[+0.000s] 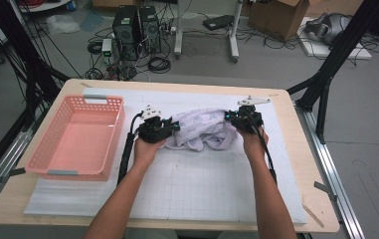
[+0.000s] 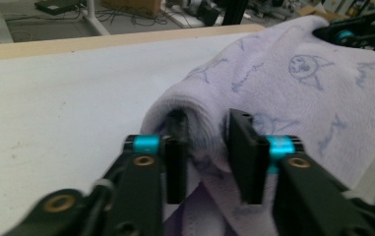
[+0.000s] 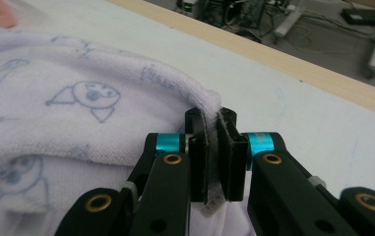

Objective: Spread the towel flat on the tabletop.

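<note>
Near the counter's far edge, the right gripper [image 3: 213, 147] clamps the pale lilac printed cloth's [image 1: 204, 128] edge, while the left gripper's [image 2: 207, 147] jaws stand parted around a fold.

Your arms are bare, with no sleeves. Your left gripper [image 1: 169, 127] and right gripper [image 1: 236, 121] are black, with shiny blue rings, gold screws and fat black cables.

Lilac cloth [image 1: 204, 130], pink basket [image 1: 77, 137]
The cloth carries blue cartoon prints; black jaws have teal bands; the mat [image 1: 187, 184] is white
</note>
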